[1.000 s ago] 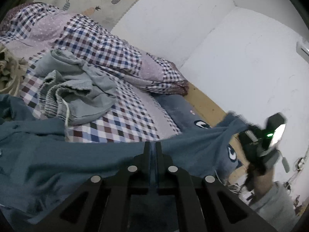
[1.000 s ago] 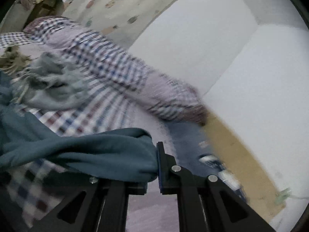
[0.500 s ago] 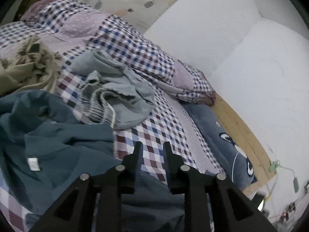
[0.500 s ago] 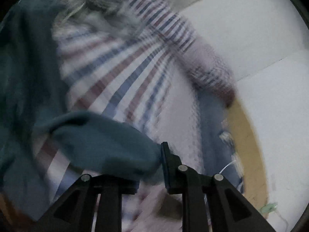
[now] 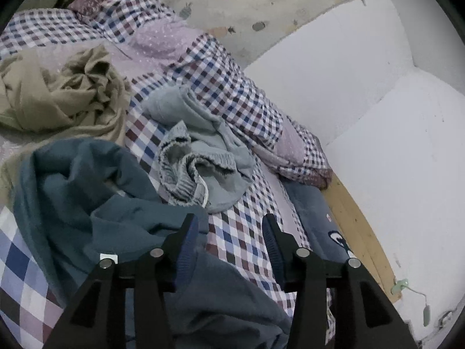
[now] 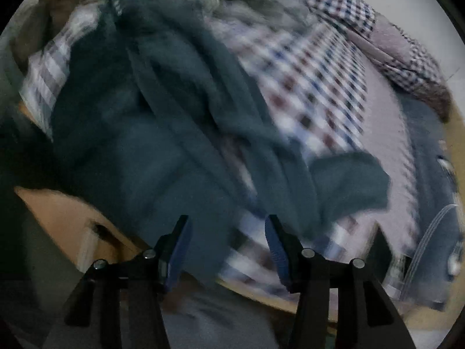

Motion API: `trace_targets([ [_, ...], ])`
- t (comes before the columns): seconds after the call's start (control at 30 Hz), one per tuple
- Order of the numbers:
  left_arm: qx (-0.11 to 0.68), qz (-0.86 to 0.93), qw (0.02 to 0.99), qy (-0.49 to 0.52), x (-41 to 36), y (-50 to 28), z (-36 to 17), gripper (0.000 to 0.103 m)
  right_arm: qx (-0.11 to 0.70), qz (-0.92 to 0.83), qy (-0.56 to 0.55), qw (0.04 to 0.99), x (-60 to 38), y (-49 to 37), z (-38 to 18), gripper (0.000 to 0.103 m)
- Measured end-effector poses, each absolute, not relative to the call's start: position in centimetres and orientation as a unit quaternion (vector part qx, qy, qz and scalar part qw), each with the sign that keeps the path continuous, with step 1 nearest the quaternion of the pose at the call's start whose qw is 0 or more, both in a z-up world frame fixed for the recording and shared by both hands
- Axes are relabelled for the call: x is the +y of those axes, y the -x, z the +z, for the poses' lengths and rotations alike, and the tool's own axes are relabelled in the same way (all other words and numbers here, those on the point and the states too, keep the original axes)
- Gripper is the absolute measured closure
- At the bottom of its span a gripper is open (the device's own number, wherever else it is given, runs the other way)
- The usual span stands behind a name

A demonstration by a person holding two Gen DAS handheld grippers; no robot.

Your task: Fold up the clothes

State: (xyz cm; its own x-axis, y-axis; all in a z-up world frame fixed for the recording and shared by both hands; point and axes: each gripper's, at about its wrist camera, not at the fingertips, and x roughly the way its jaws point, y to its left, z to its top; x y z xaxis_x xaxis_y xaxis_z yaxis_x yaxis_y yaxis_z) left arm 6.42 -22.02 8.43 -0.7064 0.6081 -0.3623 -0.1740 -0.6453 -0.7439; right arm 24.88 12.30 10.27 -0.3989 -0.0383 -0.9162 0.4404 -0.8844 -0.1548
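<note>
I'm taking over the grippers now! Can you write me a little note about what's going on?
Left gripper: open, jaws have just been opening, nothing pinched.
Right gripper: open too, just let go.
Teal top: dropped rumpled on the checked bed, not folded.
Grey shorts and tan garment: crumpled heaps farther back.
Done: nothing folded yet.
Left: spread the teal top flat, fold it, then the others.
</note>
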Motion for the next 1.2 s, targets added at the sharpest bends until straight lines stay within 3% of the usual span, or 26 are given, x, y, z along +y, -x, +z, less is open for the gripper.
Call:
trace_targets([
  [0.2,-0.290,0.842,0.302,0.341,-18.5,-6.3,8.5,0.055,0.103,-0.880,-0.428,0.178,10.1,-18.3,14.9,0.045],
  [0.4,-0.203,0.837,0.364,0.355,-13.6,-7.4,8.8,0.055,0.075,-0.890,-0.420,0.162,7.7,-12.4,10.2,0.047],
  [0.43,-0.192,0.835,0.368,0.360,-13.0,-7.5,8.6,0.055,0.072,-0.887,-0.425,0.167,7.5,-12.0,8.8,0.051],
  [0.5,-0.174,0.833,0.371,0.371,-12.1,-7.6,8.2,0.055,0.092,-0.878,-0.433,0.182,6.1,-12.5,6.6,0.079],
  [0.57,-0.157,0.832,0.367,0.385,-11.4,-7.6,7.5,0.059,0.116,-0.871,-0.434,0.196,4.7,-13.2,4.7,0.083],
  [0.63,-0.133,0.832,0.354,0.406,-10.8,-7.6,6.6,0.080,0.136,-0.871,-0.424,0.207,3.9,-14.4,3.6,0.085],
  [0.73,-0.093,0.828,0.319,0.452,-10.1,-7.5,4.6,0.093,0.134,-0.872,-0.415,0.224,4.2,-15.6,3.2,0.085],
  [0.93,-0.118,0.812,0.310,0.480,-10.9,-7.8,3.1,0.095,0.083,-0.848,-0.427,0.302,6.9,-15.1,4.4,0.079],
  [1.0,-0.134,0.805,0.309,0.488,-11.2,-7.8,2.5,0.095,0.040,-0.851,-0.413,0.323,9.0,-14.8,5.6,0.060],
  [1.03,-0.137,0.803,0.308,0.491,-11.3,-7.7,2.3,0.095,0.021,-0.854,-0.404,0.327,9.9,-14.6,6.1,0.057],
  [1.2,-0.136,0.804,0.311,0.488,-11.5,-7.9,1.8,0.095,-0.008,-0.867,-0.395,0.303,12.4,-12.0,6.6,0.054],
])
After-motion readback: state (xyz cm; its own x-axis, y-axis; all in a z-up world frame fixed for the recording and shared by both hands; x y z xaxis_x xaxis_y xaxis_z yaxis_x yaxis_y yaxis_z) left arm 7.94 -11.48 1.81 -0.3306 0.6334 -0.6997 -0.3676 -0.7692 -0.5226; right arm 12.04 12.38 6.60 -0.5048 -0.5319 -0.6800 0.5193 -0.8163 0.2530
